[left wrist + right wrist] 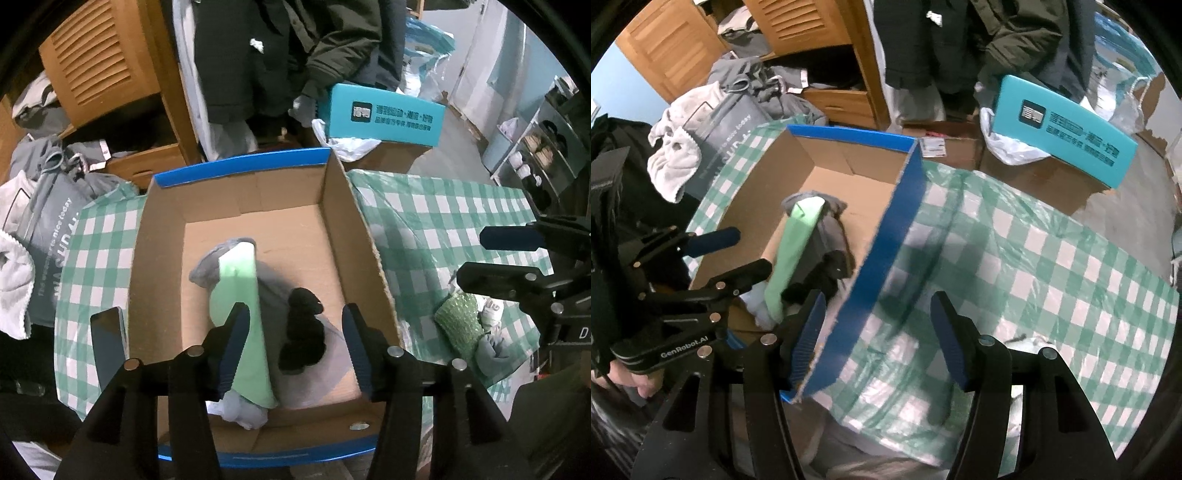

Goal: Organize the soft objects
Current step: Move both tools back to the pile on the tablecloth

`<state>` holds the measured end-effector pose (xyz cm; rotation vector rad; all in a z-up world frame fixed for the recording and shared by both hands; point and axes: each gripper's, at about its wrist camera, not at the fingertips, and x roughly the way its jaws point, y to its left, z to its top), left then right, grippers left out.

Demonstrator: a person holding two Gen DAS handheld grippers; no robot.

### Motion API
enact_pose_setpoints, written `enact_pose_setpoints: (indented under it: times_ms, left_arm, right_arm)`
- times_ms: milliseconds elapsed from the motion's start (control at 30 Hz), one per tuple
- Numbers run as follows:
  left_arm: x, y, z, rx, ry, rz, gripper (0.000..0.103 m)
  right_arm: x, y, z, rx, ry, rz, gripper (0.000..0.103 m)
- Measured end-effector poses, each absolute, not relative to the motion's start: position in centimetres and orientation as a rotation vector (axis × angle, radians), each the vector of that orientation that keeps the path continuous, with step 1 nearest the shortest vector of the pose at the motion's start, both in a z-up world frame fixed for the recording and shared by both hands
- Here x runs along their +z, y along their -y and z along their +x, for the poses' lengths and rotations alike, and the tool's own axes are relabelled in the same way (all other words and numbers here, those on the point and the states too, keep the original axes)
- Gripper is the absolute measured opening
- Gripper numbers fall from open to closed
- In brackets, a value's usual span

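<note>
Left gripper [295, 343] spread, empty, above the cardboard box [340, 206]. Inside the box: green cloth [240, 295], black socks [303, 332], grey garment [321, 369]. Right gripper [879, 339] spread, empty, straddling the box's blue right wall over the checked bench [1034, 258].

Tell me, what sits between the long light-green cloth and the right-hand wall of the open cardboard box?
A bunched black sock lying on grey fabric, then bare cardboard floor up to the wall. The left wrist view shows it best, beside the green cloth.

One box [340, 236], four socks [240, 295]
</note>
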<state>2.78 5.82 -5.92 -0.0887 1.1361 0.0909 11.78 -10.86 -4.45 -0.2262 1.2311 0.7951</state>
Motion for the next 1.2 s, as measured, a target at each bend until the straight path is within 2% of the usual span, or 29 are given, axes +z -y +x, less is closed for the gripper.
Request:
enact_pose_setpoints:
  times_ms: [1200]
  left_arm:
    - [-9.7,7.7,4.9,-0.125,-1.276,-0.043,0.054]
  right_arm:
    - [-7.9,24.9,12.8,0.591,-1.279,-0.147,0.062]
